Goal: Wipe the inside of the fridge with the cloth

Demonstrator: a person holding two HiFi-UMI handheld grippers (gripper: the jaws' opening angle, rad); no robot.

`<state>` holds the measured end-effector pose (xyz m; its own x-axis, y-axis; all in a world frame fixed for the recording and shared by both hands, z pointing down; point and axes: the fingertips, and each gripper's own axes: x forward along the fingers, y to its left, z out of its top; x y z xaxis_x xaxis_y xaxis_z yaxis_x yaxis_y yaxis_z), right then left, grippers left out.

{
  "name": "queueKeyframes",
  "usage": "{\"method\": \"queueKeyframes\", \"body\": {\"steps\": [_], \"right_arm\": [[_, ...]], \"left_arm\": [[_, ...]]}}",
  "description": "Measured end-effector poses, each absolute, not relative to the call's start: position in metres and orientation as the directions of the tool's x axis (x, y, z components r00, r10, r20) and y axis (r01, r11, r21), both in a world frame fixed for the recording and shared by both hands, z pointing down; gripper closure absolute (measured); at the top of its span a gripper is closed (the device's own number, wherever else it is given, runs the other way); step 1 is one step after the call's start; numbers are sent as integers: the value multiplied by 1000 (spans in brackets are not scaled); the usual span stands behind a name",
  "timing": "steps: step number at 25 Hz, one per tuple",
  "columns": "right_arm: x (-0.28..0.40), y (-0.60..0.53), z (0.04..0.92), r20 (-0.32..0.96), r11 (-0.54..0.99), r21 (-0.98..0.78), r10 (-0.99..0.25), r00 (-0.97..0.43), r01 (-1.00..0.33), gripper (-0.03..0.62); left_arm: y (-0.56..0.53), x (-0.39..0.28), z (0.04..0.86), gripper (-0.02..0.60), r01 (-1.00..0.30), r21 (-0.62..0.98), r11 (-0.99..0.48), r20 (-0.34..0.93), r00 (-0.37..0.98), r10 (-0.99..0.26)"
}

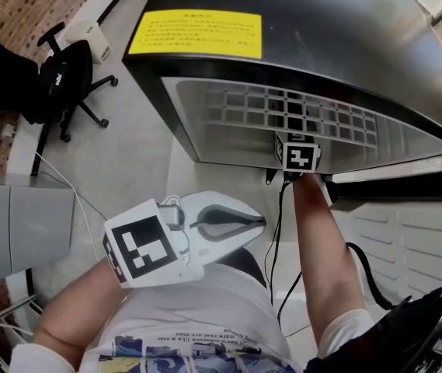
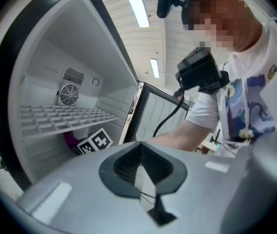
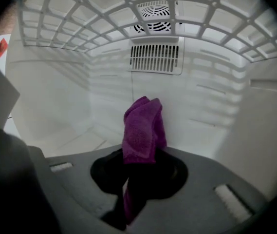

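Two grippers: R gripper clenched on purple cloth under fridge shelf, L gripper closed, empty; risk: cloth may snag grid, slip.

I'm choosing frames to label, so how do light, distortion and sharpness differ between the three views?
Head view: even light, soft glare on the fridge, straight edges bowed. Left gripper view: strong fisheye with black corners, ceiling light blown out, left gripper close and soft. Right gripper view: dimmer, shelf casts grid shadows on the walls, cloth sharp, right gripper nearly black.
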<state>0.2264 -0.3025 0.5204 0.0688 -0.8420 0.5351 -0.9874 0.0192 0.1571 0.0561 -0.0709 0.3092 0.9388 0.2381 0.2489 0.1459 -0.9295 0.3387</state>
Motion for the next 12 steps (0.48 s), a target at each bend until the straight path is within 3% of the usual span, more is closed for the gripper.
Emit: {"method": "queueKeyframes", "body": {"steps": [12], "right_arm": [[185,-309,516,535,63,78,-845,-11,-995,540]], "left_arm": [[-59,41,311,577,146,344,-927,263,933,245]]}}
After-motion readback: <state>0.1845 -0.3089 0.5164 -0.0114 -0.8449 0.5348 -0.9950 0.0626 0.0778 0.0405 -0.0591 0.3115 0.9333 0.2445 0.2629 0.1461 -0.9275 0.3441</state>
